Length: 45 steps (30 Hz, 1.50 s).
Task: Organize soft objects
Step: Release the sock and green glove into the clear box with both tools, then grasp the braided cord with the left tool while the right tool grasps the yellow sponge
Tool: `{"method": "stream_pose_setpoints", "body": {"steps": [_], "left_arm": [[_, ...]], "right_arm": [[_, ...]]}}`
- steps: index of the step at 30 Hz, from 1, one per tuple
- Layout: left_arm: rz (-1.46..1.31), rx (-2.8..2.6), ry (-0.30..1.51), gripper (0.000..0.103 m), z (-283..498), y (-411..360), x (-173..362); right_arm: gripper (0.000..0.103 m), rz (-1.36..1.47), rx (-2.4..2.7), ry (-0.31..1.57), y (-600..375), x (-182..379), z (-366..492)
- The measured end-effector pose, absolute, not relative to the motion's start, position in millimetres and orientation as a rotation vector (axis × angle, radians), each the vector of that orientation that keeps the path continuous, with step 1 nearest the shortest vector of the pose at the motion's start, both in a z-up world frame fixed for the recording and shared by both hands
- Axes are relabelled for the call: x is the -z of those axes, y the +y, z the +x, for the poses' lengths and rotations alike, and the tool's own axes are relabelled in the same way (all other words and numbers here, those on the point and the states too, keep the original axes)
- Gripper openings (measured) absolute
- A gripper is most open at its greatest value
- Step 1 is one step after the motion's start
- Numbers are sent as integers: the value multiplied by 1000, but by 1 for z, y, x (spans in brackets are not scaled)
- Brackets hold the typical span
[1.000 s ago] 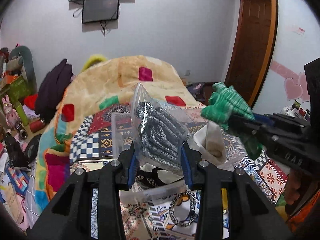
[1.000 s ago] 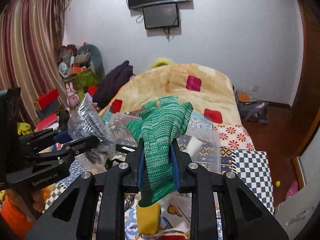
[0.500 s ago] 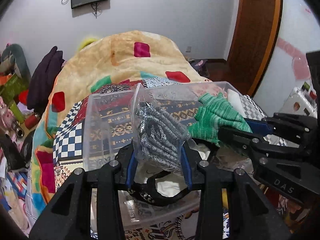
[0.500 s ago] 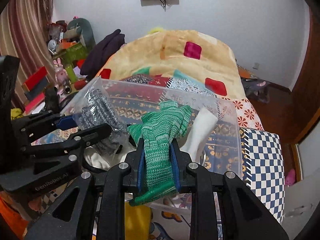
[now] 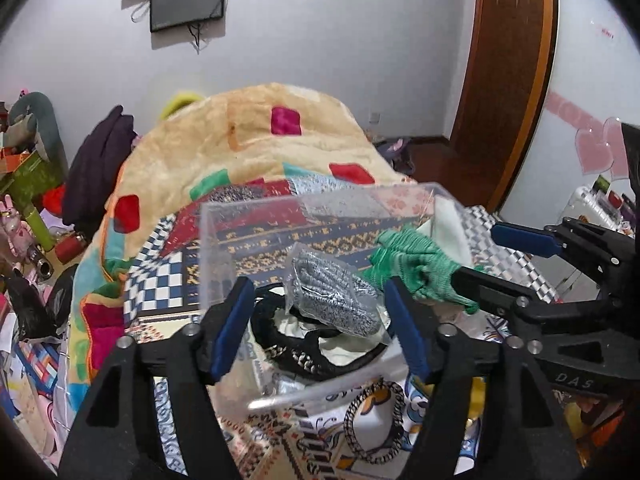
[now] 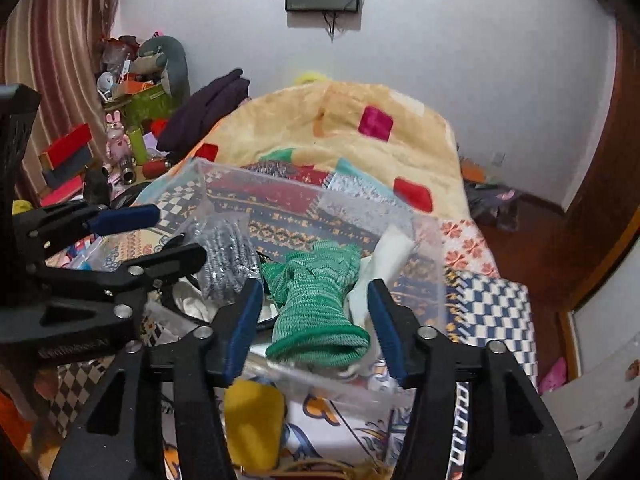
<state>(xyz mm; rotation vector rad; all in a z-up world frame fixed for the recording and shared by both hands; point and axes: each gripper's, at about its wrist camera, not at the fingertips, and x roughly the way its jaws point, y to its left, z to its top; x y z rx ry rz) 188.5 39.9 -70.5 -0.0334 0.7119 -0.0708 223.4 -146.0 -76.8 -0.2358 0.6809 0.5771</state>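
Note:
A clear plastic bin [image 5: 216, 240] [image 6: 424, 248] stands on the patterned bedspread. A grey knit item in a clear bag [image 5: 332, 300] [image 6: 226, 256] lies inside it, on a black strap and white cloth. A green knit glove [image 5: 416, 264] [image 6: 316, 308] lies in the bin, its cuff over the near rim. My left gripper [image 5: 320, 320] [image 6: 164, 232] is open just before the bag, touching nothing. My right gripper [image 6: 316, 316] [image 5: 480, 256] is open around the glove, its pads apart from it.
A white soft item [image 6: 380, 264] leans in the bin's right end. A beaded bracelet [image 5: 372, 420] and a yellow object [image 6: 252, 420] lie on the bedspread before the bin. A heaped beige blanket [image 5: 248, 148] rises behind. Clutter fills the left floor [image 6: 132, 120].
Both grippers opened and let go: the bagged grey item and the green glove now lie in the bin. Both grippers drew back slightly.

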Motion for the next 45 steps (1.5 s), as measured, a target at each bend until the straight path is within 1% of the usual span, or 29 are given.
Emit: {"method": "stream_pose_setpoints", "body": {"steps": [3, 6, 8, 10, 13, 19, 20, 22, 23, 25, 26, 28, 29, 31, 33, 34, 35, 37, 38, 39, 40, 42, 43, 45], "left_arm": [[-39, 72, 681, 76, 174, 42, 60], [-40, 73, 661, 82, 161, 42, 55], [-32, 76, 657, 85, 151, 41, 54], [-27, 86, 658, 88, 143, 39, 55], [-21, 105, 675, 90, 132, 35, 60], [-19, 115, 732, 90, 122, 29, 87], [-18, 111, 744, 88, 122, 29, 93], [-16, 111, 774, 76, 122, 28, 104], [-20, 117, 793, 73, 123, 28, 110], [-31, 126, 823, 63, 125, 28, 119], [-35, 128, 834, 60, 126, 28, 123], [-43, 133, 853, 51, 127, 28, 129], [-50, 138, 863, 48, 128, 29, 132], [-61, 151, 881, 39, 129, 30, 136], [-61, 154, 893, 35, 130, 28, 140], [-60, 155, 900, 33, 130, 27, 142], [-58, 157, 905, 33, 130, 26, 143], [-52, 158, 915, 28, 130, 24, 147], [-41, 152, 908, 28, 129, 22, 147], [-34, 150, 906, 27, 129, 21, 147], [-27, 145, 903, 24, 128, 20, 148], [-13, 132, 896, 18, 128, 18, 148], [-9, 129, 894, 12, 128, 17, 148], [-5, 122, 888, 6, 126, 17, 149]], "right_arm": [[70, -225, -583, 646, -155, 68, 213], [72, -208, -595, 623, -163, 60, 202], [76, -202, -602, 616, -165, 58, 195], [82, -190, -614, 614, -169, 59, 189], [82, -191, -625, 629, -171, 64, 182], [82, -215, -627, 704, -169, 92, 177], [82, -218, -626, 715, -169, 97, 176], [82, -213, -626, 741, -170, 106, 176], [82, -207, -628, 754, -170, 110, 177], [81, -194, -636, 783, -170, 118, 182], [81, -192, -640, 793, -170, 120, 183], [81, -196, -643, 806, -167, 126, 183], [79, -203, -645, 813, -165, 129, 184], [68, -209, -658, 832, -161, 133, 183], [60, -213, -672, 853, -157, 138, 183], [56, -215, -675, 859, -156, 140, 183], [54, -215, -679, 866, -155, 142, 184], [45, -210, -688, 884, -154, 145, 186], [42, -209, -694, 897, -154, 146, 187], [37, -205, -696, 907, -154, 147, 188], [31, -200, -698, 913, -155, 148, 188], [30, -187, -705, 918, -156, 148, 188], [29, -178, -710, 917, -156, 147, 188], [29, -172, -713, 906, -158, 145, 186]]}}
